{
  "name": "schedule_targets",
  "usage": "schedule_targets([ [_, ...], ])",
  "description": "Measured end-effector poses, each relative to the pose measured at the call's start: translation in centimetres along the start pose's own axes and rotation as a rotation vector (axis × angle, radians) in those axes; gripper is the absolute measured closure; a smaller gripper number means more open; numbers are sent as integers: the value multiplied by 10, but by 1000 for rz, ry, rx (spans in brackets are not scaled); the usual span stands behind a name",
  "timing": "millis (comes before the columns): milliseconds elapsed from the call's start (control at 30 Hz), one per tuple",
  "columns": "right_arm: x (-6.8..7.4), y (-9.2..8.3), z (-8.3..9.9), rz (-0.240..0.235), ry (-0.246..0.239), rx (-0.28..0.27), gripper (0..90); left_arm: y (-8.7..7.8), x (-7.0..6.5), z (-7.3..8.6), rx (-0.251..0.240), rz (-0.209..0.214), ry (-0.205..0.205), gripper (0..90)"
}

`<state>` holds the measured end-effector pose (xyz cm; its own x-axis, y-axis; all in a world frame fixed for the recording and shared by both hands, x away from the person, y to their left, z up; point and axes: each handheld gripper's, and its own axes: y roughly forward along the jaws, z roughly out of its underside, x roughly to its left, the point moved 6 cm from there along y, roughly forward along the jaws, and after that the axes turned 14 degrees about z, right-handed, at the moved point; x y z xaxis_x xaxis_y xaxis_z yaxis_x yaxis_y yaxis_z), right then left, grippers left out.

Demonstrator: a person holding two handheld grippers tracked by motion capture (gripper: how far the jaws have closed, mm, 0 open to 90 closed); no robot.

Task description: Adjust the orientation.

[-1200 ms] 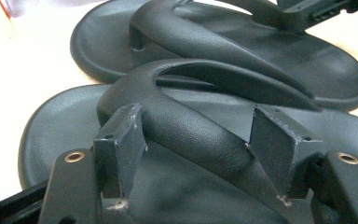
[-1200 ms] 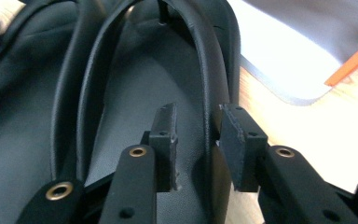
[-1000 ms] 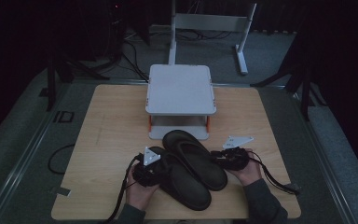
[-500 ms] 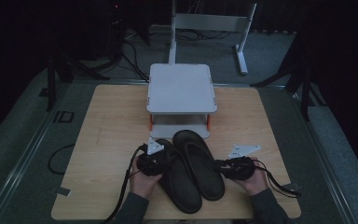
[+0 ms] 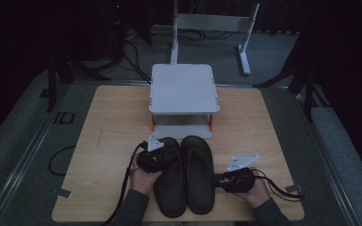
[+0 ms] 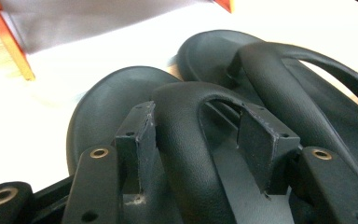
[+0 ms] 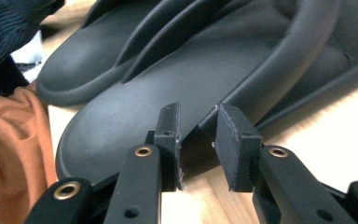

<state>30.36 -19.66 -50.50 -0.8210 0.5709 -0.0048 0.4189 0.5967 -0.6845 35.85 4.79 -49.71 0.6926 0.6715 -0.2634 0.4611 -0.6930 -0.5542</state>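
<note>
Two black sandals lie side by side on the wooden table [image 5: 108, 141], toes toward a grey stand. My left gripper [image 5: 162, 159] is shut on the left sandal [image 5: 169, 193] at its strap. In the left gripper view the arched strap [image 6: 182, 135] runs between the pads [image 6: 137, 140], with the other sandal [image 6: 261, 60] just beyond. My right gripper [image 5: 215, 180] is at the outer side of the right sandal [image 5: 199, 179]. In the right gripper view its jaws stand close together, pinching the sandal's edge where the strap [image 7: 261, 88] meets the sole [image 7: 135, 107].
A small grey two-level stand [image 5: 184, 88] with orange legs [image 6: 9, 42] sits right behind the sandals' toes. Bare wood lies to the left and right of the pair. Orange cloth [image 7: 9, 140] shows at the left of the right gripper view. Cables trail off the near edge.
The two sandals, slanted toward the near right a second ago, have swung straight and closed up side by side. Both grippers moved with them, the right one drawing nearer to the person.
</note>
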Motion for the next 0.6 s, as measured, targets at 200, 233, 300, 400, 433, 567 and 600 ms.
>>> schedule_targets([
  [200, 2, -4, -6, 10, -19, -34, 633, -12, -11, 4, -20, -38, 24, 425],
  [233, -1, -5, -7, 24, -15, -42, 632, -12, -11, 4, -20, -38, 24, 425],
  [300, -8, -7, -10, 65, -2, -55, 640, -19, -18, 6, -25, -54, 41, 425],
  [400, -16, -6, -10, 96, 19, -57, 652, -27, -32, 9, -23, -48, 58, 435],
  [433, -22, -4, -8, 129, 23, -44, 662, -29, -41, 11, -15, -28, 63, 435],
  [567, -26, 9, 2, 162, 6, 20, 678, -21, -59, 17, 21, 41, 58, 436],
  [600, -25, 10, 3, 154, -1, 26, 694, -21, -59, 17, 21, 41, 58, 432],
])
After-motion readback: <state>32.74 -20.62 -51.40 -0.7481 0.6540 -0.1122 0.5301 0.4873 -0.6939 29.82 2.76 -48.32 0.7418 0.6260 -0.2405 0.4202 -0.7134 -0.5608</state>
